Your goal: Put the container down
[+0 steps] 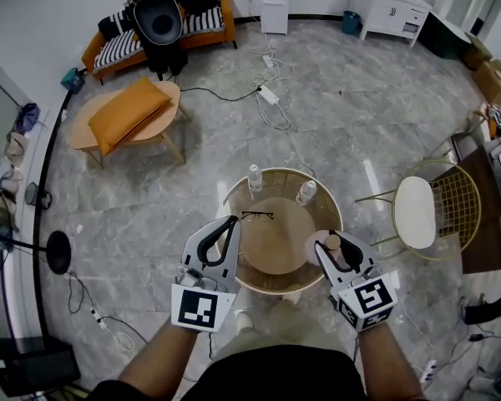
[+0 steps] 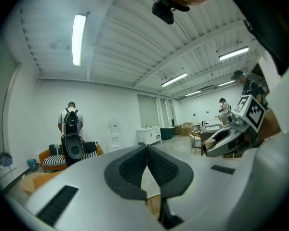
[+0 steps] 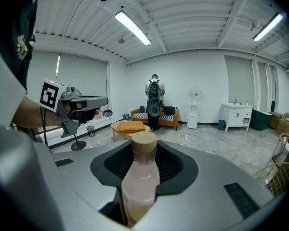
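Observation:
My right gripper (image 1: 337, 246) is shut on a pale pink bottle (image 1: 331, 242) with a tan cap, held over the right rim of the round table (image 1: 275, 283). In the right gripper view the bottle (image 3: 140, 177) stands upright between the dark pads, its cap above them. My left gripper (image 1: 230, 224) hovers over the table's left edge. Its jaws meet with nothing between them in the left gripper view (image 2: 147, 153). Two clear bottles (image 1: 255, 178) (image 1: 307, 192) stand at the table's far side, with a pair of glasses (image 1: 257, 215) lying near them.
A white-seated gold wire chair (image 1: 416, 211) stands right of the table. A low table with an orange cushion (image 1: 127, 113) is at the far left, and a sofa (image 1: 210, 22) and a person with a backpack (image 1: 159, 19) behind it. Cables (image 1: 271, 98) cross the floor.

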The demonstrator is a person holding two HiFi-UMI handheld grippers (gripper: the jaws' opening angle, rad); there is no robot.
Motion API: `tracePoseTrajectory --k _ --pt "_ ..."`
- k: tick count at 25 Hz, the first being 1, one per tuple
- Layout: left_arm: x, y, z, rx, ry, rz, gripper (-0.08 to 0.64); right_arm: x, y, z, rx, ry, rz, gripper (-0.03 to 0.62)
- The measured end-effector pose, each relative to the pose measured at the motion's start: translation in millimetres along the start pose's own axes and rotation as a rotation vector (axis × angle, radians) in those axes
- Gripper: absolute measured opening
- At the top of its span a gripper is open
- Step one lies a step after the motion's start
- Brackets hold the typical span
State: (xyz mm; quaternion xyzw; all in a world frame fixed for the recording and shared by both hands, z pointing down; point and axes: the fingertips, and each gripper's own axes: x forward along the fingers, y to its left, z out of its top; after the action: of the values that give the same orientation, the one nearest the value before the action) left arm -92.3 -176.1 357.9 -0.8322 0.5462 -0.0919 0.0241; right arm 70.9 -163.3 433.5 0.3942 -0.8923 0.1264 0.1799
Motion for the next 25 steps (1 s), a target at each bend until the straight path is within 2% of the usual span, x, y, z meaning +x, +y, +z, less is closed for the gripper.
tracePoseTrajectory --k 12,15,25 --pt "35.5 -7.5 -4.2 0.016 0.006 0.018 0.015 32.6 -31.9 -25.6 0.013 0.052 0.045 0.152" --pt "37.8 -10.0 -12.3 0.028 0.019 -0.003 0.015 44.5 -33.4 -33.6 0.021 0.068 0.041 0.152" --pt "41.5 -11.3 -30.9 0.042 0.035 -0.124 0.015 53.4 -49.0 -50.6 0.084 0.061 -0.109 0.152"
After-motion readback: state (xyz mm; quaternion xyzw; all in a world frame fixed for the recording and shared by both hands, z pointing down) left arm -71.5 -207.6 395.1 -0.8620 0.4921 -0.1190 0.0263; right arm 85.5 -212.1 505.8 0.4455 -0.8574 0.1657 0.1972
